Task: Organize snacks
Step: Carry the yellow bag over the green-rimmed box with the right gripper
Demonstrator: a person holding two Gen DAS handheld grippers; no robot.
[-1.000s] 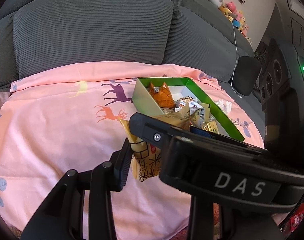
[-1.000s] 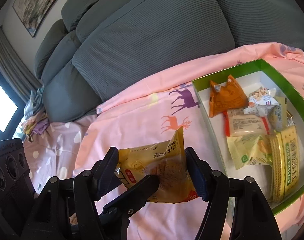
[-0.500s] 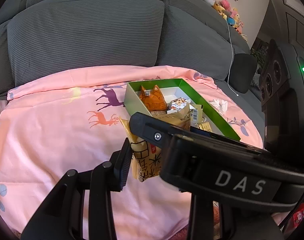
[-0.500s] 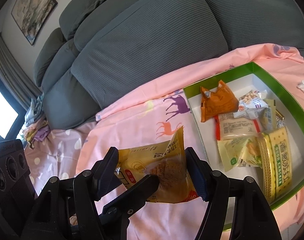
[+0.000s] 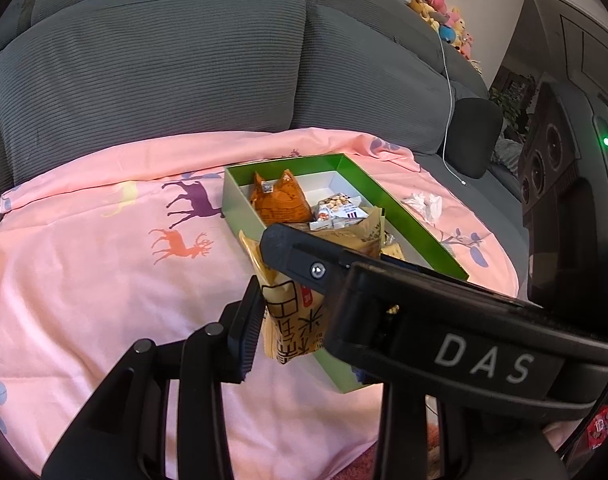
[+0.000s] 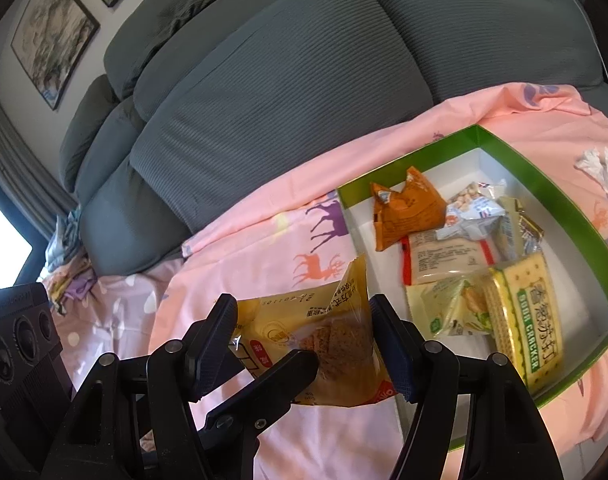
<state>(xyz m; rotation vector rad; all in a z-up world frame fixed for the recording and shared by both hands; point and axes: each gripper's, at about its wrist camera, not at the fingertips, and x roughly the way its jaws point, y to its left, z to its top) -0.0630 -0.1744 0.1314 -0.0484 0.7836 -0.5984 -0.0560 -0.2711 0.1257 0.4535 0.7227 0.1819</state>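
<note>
Two handheld grippers carry one yellow cracker packet (image 6: 312, 340) together above a pink deer-print sheet (image 5: 103, 280) spread before a grey sofa (image 5: 151, 64). The right gripper (image 6: 304, 344) clamps the packet's two side edges with its fingers at a medium spread. The left gripper (image 5: 291, 304) pinches one end of the packet with narrow fingers. A green snack box (image 6: 576, 216) lies on the sheet just beside them, holding an orange pouch (image 6: 408, 208), a peanut packet (image 6: 476, 208) and a soda cracker pack (image 6: 532, 312). Compared with a second ago, both grips are unchanged, and the box now sits farther left in each view.
</note>
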